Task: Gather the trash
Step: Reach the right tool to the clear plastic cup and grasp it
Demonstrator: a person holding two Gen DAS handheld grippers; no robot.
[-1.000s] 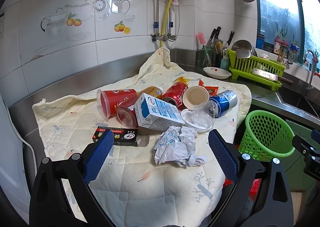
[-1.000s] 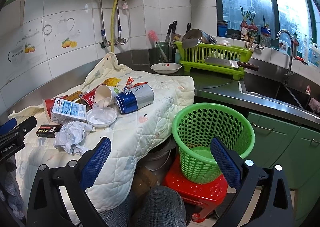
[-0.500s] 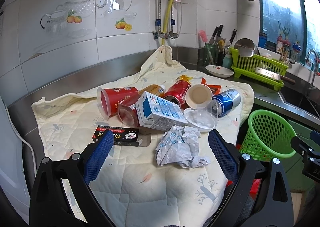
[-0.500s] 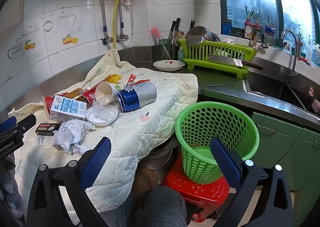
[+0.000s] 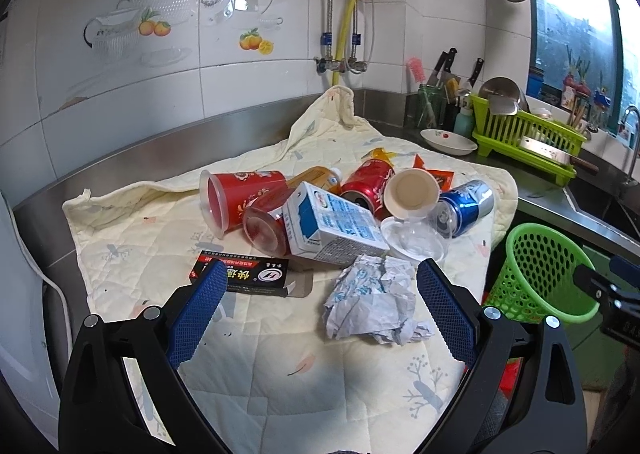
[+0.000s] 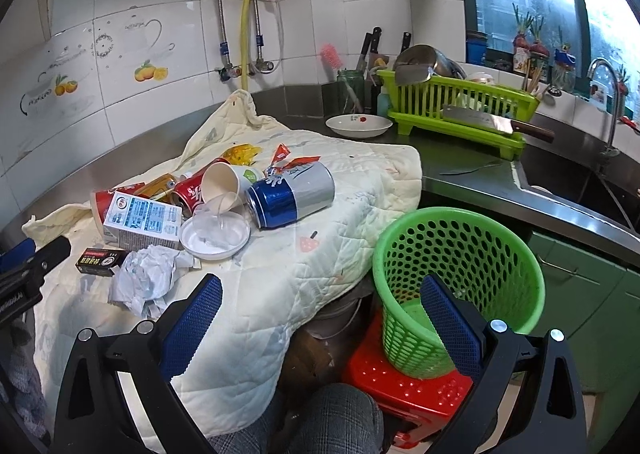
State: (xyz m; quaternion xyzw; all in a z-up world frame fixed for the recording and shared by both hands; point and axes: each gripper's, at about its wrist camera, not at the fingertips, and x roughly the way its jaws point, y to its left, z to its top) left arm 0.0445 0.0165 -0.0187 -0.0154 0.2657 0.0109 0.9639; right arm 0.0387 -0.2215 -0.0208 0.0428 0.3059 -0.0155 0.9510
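Note:
A heap of trash lies on a quilted cloth point(image 5: 280, 354): crumpled paper point(image 5: 372, 300), a black box point(image 5: 242, 274), a milk carton point(image 5: 332, 224), red cups point(image 5: 240, 196), a red can point(image 5: 370, 180), a paper cup point(image 5: 410, 192), a clear lid point(image 5: 412, 240) and a blue can point(image 5: 466, 202). My left gripper point(image 5: 320, 310) is open just short of the paper. My right gripper point(image 6: 320, 326) is open over the cloth's edge, beside the green basket point(image 6: 460, 278). The paper point(image 6: 144, 280) and blue can point(image 6: 292, 194) also show in the right wrist view.
The basket stands on a red stool point(image 6: 404, 394) below the counter. Behind are a white dish point(image 6: 358, 125), a green dish rack point(image 6: 456, 110) with a cleaver point(image 6: 492, 123), and a sink point(image 6: 580, 182). A person's knee point(image 6: 320, 422) is at the bottom.
Both views have shifted slightly; the left gripper has eased a little toward the crumpled paper. Both grippers stay open and nothing on the cloth has moved.

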